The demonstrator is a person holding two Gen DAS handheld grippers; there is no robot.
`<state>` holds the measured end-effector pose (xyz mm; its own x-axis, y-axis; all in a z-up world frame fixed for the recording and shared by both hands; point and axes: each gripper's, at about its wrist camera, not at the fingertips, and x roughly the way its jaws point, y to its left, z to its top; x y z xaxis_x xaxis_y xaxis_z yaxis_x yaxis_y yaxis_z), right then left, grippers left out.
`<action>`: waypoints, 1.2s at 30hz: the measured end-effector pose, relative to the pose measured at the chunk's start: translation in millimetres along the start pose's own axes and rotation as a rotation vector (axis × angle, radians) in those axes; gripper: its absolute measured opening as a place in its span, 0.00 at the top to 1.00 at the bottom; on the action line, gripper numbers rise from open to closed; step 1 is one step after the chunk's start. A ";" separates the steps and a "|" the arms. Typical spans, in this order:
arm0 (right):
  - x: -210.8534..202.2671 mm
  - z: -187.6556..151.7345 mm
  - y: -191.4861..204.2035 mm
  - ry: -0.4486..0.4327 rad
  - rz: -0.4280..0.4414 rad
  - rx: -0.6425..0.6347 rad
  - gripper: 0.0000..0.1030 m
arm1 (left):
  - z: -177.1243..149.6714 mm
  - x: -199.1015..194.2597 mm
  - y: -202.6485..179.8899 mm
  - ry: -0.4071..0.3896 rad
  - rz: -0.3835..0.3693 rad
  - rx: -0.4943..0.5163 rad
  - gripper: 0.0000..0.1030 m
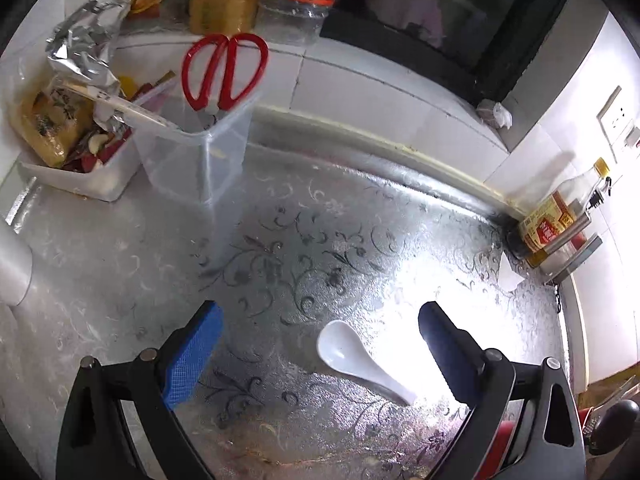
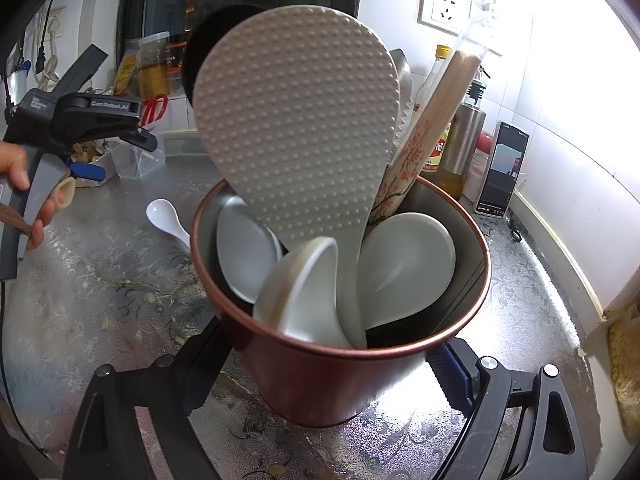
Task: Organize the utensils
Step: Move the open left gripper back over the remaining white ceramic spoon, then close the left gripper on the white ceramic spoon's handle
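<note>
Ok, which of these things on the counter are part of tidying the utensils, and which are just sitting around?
Part of the job:
white spoon
red utensil holder
rice paddle
left gripper
right gripper

Lying about:
red scissors
oil bottle
phone

The counter (image 1: 328,248) is covered with a silvery sheet printed with a dark pattern of curling vines and flowers, and it meets a white tiled wall at the back. A white spoon (image 1: 356,356) lies flat on it, bowl up. A clear plastic box (image 1: 196,152) stands near the wall with a white tray (image 1: 80,176) of packets touching its side. A bottle (image 1: 556,220) stands in the corner. A copper-red cup (image 2: 340,372) full of utensils stands upright on the sheet. A phone (image 2: 500,168) leans against the wall.
</note>
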<state>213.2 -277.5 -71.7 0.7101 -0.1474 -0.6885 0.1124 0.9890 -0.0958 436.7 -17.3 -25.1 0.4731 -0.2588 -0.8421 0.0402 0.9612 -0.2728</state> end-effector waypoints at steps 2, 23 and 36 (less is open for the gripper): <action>0.0 0.2 0.2 0.000 0.001 0.001 0.11 | -2.5 5.2 -2.2 0.010 0.014 0.004 0.05; -1.5 0.3 1.6 -0.001 0.001 -0.002 0.11 | -30.8 50.3 -0.1 0.082 0.075 -0.005 0.52; -1.7 0.5 2.3 0.000 0.000 -0.003 0.11 | -31.6 57.4 -10.4 0.076 0.038 0.005 0.86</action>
<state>212.6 -275.1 -70.4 0.7103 -0.1477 -0.6882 0.1102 0.9890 -0.0985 435.6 -45.2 -85.3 0.4058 -0.2283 -0.8850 0.0276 0.9709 -0.2378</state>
